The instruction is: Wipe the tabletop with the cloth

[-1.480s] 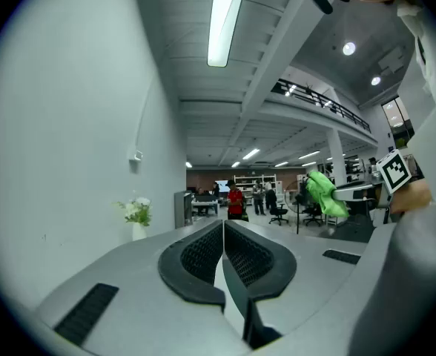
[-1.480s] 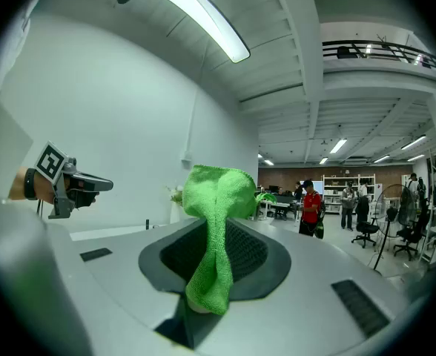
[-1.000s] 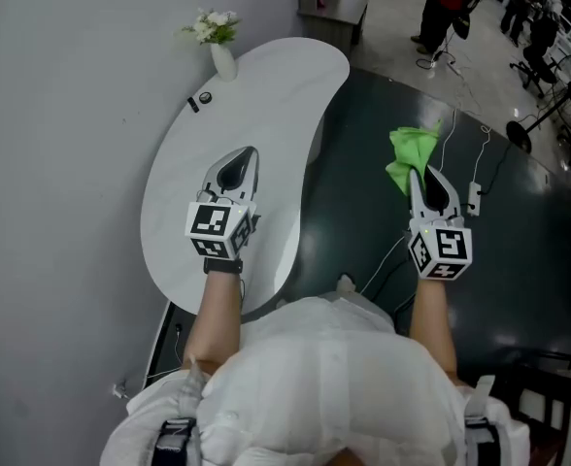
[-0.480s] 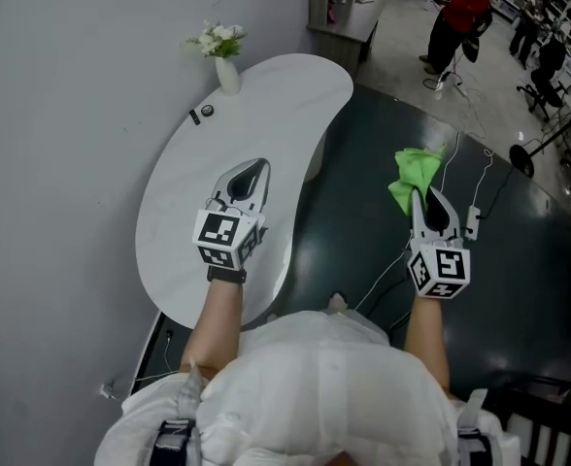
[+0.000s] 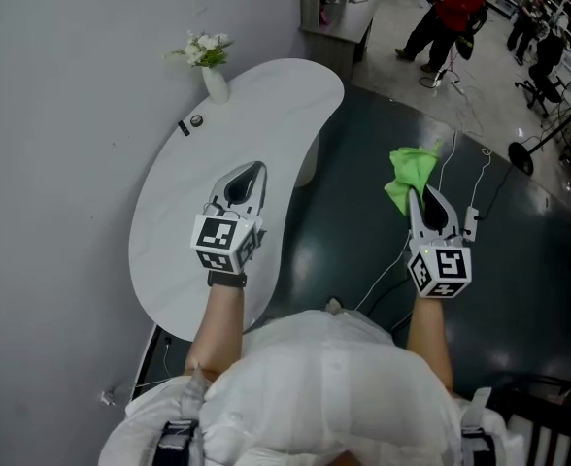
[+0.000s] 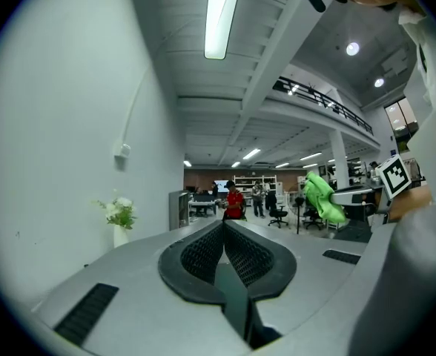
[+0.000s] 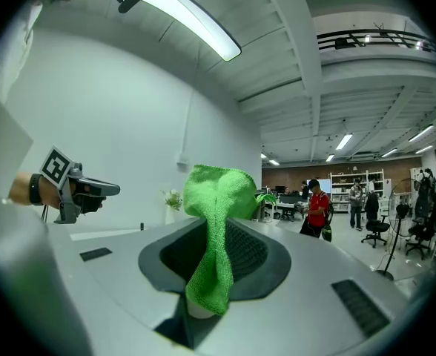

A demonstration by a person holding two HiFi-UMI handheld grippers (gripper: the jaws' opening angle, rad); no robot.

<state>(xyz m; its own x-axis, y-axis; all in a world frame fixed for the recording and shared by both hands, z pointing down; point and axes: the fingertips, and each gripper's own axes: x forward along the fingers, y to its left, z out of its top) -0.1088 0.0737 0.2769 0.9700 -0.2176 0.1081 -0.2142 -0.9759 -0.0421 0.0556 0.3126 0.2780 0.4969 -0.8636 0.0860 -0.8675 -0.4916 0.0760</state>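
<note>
A bright green cloth (image 5: 409,176) bunches out past the tip of my right gripper (image 5: 426,196), which is shut on it and held in the air over the dark floor, to the right of the table. In the right gripper view the cloth (image 7: 216,228) is pinched between the jaws, and a fold of it hangs down. The white curved tabletop (image 5: 184,216) lies at the left against the wall. My left gripper (image 5: 255,171) hovers above the table's middle. Its jaws are shut with nothing between them (image 6: 222,227).
A white vase of flowers (image 5: 208,64) and a small dark object (image 5: 190,123) sit at the table's far end by the wall. Cables (image 5: 460,168) trail over the dark floor at the right. People stand in the distance (image 5: 439,22).
The view has shifted slightly. Both grippers keep about the same places, the left over the table and the right in the air with the cloth.
</note>
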